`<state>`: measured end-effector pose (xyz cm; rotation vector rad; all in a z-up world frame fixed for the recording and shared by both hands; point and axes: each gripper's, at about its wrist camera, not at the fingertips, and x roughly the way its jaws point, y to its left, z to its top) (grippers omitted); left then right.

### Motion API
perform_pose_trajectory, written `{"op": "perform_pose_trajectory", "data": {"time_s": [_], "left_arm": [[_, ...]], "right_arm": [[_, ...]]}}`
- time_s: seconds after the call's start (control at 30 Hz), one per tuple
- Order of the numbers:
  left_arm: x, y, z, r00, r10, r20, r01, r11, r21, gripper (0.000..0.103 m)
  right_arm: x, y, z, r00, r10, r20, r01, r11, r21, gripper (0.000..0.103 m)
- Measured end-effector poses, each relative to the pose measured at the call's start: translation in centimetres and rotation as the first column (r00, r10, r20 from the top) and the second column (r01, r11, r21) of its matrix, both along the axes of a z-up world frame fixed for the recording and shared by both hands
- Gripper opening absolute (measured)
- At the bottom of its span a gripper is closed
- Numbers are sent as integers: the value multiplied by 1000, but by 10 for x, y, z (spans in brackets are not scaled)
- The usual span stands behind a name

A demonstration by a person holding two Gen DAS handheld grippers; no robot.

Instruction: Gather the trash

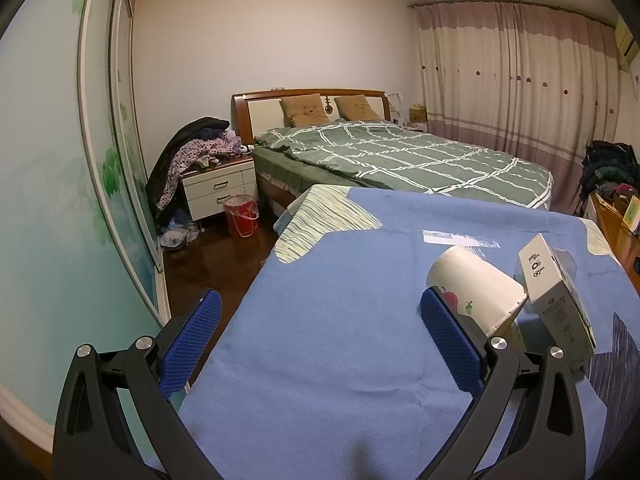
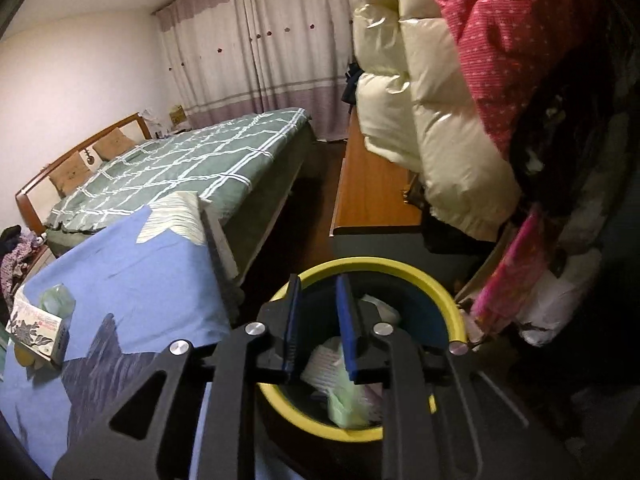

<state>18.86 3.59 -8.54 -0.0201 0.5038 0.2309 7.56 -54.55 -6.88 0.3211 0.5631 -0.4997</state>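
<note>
A dark trash bin with a yellow rim [image 2: 448,300] stands on the floor just beside the right edge of the table, and the right gripper [image 2: 320,320] hangs over its mouth. Its blue pads stand a small way apart, and nothing is pinched between them. Inside the bin, below the fingers, lie pale crumpled papers [image 2: 340,384], white and light green.

On the table, covered by a blue cloth [image 1: 340,320], more trash waits. A white paper cup [image 1: 476,292] with a small red fruit print lies on its side at the right of the cloth. Just beside it, on its right, a white carton box [image 1: 560,300] stands tilted. In the right wrist view there is also a crumpled pale green wrapper [image 2: 58,298] behind this box.

The left gripper [image 1: 320,320] is held above the near part of the cloth with its jaws spread wide. They hold nothing. Its right finger [image 1: 448,332] is very near the cup, but I cannot tell if they touch.

Farther away is a bed with a green checked cover [image 1: 400,156]. On the floor near the white bedside cabinet [image 1: 220,188] stands a red bucket [image 1: 240,216]. Long curtains [image 1: 520,80] cover the far wall.
</note>
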Motion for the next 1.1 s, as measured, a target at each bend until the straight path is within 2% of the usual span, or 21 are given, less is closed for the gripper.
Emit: {"op": "perform_pose_trajectory", "data": {"time_s": [0.17, 0.37, 0.47, 0.7, 0.83, 1.0, 1.1], "left_arm": [[3, 1, 1, 1000, -10, -2, 10, 1000, -3, 98], [3, -2, -1, 999, -43, -16, 42, 999, -18, 98], [2, -16, 0, 993, -115, -32, 115, 993, -20, 98], [7, -67, -9, 962, -251, -112, 258, 964, 60, 98], [23, -82, -16, 952, -248, -179, 268, 959, 94, 98], [49, -79, -25, 938, -234, -254, 254, 966, 51, 98], [58, -68, -26, 944, -201, -262, 217, 976, 31, 98]], "right_arm": [[21, 37, -9, 996, 84, 41, -83, 996, -26, 18], [40, 61, -29, 990, 139, -4, -139, 990, -30, 18], [41, 65, -33, 990, 144, -14, -144, 989, -21, 18], [42, 62, -35, 990, 140, -3, -140, 990, -2, 21], [42, 61, -35, 989, 145, -5, -145, 989, 5, 22], [43, 60, -36, 989, 148, -4, -148, 989, 12, 23], [44, 61, -37, 989, 150, -7, -150, 989, 13, 23]]}}
